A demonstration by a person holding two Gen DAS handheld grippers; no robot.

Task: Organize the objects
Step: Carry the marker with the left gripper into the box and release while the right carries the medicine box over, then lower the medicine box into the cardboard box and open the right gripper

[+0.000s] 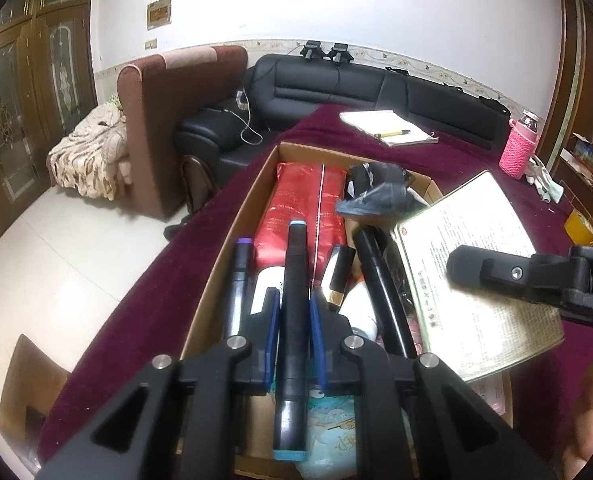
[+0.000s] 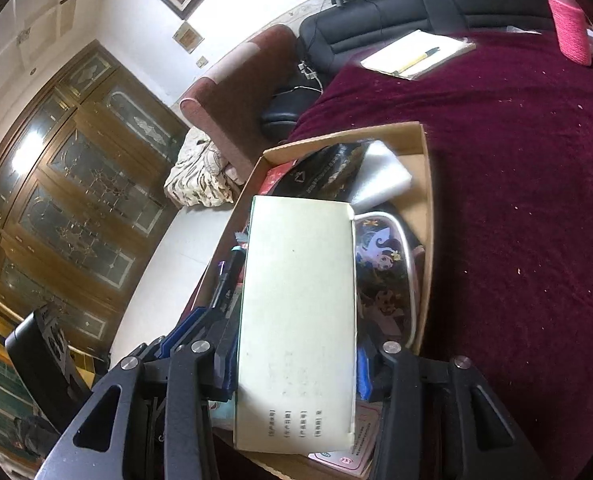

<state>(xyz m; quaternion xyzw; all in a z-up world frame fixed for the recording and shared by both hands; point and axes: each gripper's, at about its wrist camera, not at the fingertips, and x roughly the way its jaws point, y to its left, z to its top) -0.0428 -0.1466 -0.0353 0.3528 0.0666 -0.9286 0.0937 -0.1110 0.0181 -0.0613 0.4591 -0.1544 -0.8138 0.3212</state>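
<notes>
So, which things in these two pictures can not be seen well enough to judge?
- Left wrist view: the black marker with teal caps, gripped in the left tool, hides what lies under it in the brown cardboard box.
- Right wrist view: the pale green flat carton between the right tool's pads covers most of the box; whether the pads press it is unclear.
- Both views: carton print is too small to read.

Print on the pale box (image 2: pixel 296 312) is too small to read.

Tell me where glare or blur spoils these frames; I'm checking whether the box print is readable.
Left wrist view: glare washes out the pale box's upper print; lower lines legible-ish. Right wrist view: the box face is bright, its small print blurred; fisheye bends the room edges.
</notes>
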